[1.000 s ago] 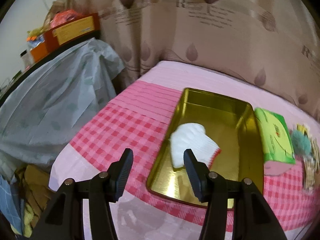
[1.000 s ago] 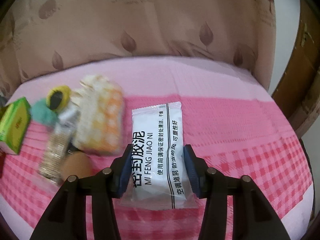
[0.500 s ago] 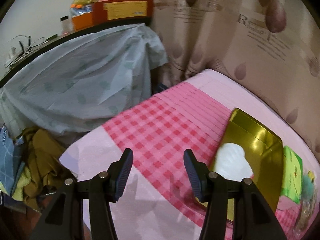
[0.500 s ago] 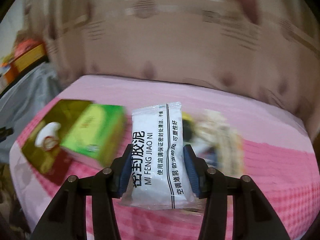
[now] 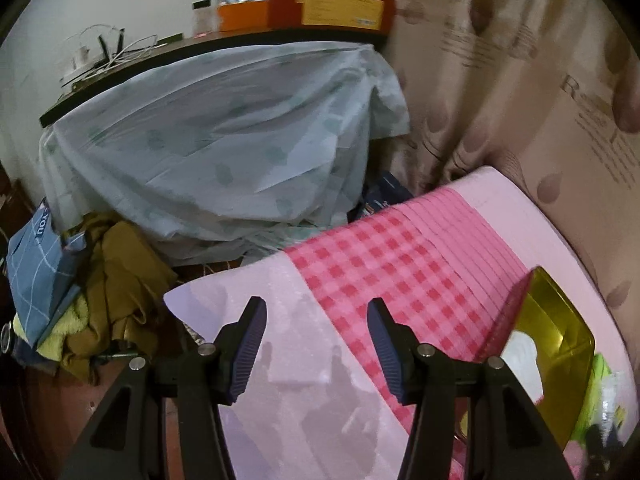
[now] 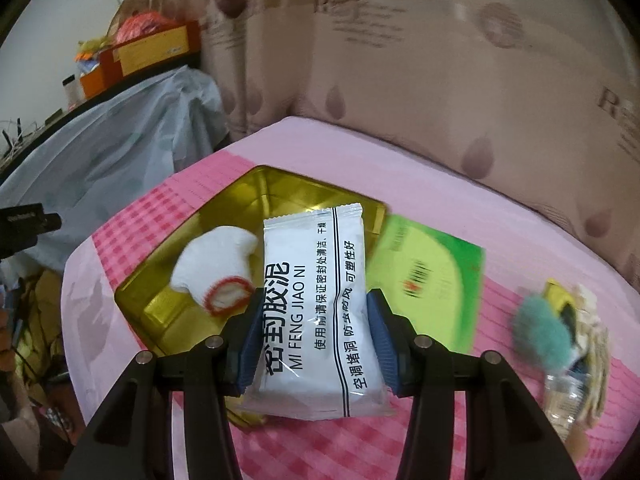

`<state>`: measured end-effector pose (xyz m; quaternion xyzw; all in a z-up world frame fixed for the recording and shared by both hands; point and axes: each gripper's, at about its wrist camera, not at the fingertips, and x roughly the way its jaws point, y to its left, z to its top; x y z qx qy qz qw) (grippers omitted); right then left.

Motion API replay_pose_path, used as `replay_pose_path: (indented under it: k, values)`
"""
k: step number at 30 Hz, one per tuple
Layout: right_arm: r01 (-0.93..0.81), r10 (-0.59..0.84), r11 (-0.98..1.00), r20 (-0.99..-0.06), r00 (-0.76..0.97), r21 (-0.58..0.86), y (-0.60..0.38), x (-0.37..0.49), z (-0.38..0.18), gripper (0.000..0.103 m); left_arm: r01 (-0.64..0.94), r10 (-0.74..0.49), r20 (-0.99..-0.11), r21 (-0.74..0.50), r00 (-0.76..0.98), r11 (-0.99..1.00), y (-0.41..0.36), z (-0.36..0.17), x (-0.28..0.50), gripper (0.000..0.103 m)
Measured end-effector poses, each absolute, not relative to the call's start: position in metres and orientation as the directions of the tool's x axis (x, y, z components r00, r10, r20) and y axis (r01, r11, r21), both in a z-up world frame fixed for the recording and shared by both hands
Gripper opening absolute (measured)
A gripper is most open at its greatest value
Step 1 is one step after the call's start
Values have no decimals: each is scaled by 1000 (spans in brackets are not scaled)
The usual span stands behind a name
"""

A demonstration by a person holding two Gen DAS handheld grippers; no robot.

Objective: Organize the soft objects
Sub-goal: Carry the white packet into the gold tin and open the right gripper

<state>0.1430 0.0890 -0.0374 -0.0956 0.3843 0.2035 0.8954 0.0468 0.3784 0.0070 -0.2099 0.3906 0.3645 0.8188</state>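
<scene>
My right gripper (image 6: 314, 338) is shut on a white packet with black Chinese print (image 6: 316, 300) and holds it above the near edge of a gold metal tray (image 6: 280, 188). A white glove with a red cuff (image 6: 218, 268) lies in the tray. A green tissue pack (image 6: 424, 268) lies just right of the tray. My left gripper (image 5: 316, 346) is open and empty over the pink cloth's left corner; the tray (image 5: 556, 320) and glove (image 5: 522, 360) show at its right edge.
A teal fluffy item (image 6: 540, 334) and a heap of small packets (image 6: 580, 364) lie at the right of the pink checked cloth (image 6: 500, 412). A pale blue sheet (image 5: 224, 140) covers furniture on the left, with clothes (image 5: 116, 280) piled below. A curtain (image 6: 440, 60) hangs behind.
My right gripper has swung left with the white packet, from the pile of small items to over the gold tray. My left gripper has turned left, away from the tray, toward the table's corner.
</scene>
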Motion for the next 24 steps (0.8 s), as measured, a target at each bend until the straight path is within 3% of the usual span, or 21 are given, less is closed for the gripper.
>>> replay_pose_path:
  k: [13,24]
  values:
    - [-418,204,906,-793,574,-70,139,182,-77,45,-779,414,-808,-87,420,621,390,6,43,54]
    - [-440,217,896,-806,550,-59,142,183,-87,49,-779,408,-815,-83,412,622,391,4,45,54]
